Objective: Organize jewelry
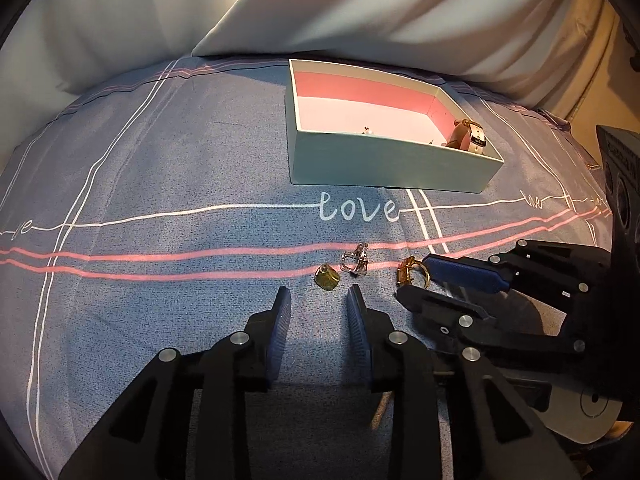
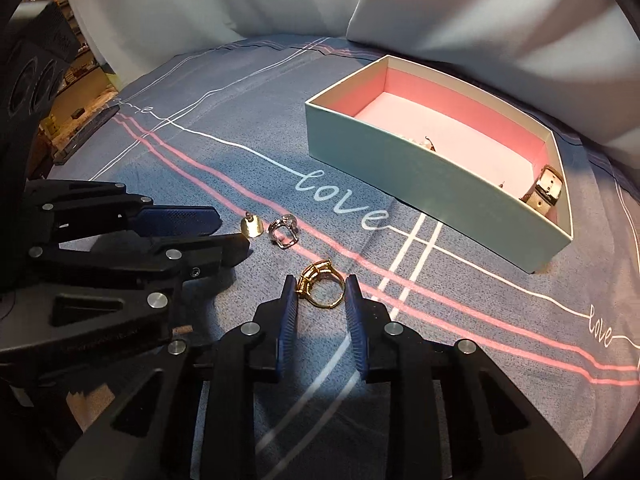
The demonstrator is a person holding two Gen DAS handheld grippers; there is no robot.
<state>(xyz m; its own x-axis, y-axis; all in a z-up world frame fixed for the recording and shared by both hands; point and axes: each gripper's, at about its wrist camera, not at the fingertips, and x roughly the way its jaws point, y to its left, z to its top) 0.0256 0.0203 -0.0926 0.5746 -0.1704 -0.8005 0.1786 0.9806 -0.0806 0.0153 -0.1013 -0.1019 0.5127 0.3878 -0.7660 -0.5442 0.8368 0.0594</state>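
Bracketing gold ring (image 2: pixel 322 290) with right gripper (image 2: pixel 320 294), contact hard to judge; left gripper (image 1: pixel 318 300) gaping near gold charm (image 1: pixel 327 278); box (image 2: pixel 420 184) contents partly hiding.

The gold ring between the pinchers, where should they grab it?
Grip the gold ring on its thin round band, one finger each side, coming from the near side where the right gripper is. It lies tilted on the bedspread, its chunky top toward the left finger.

White "love" script repeats on the blue bedsheet (image 1: pixel 180 160).
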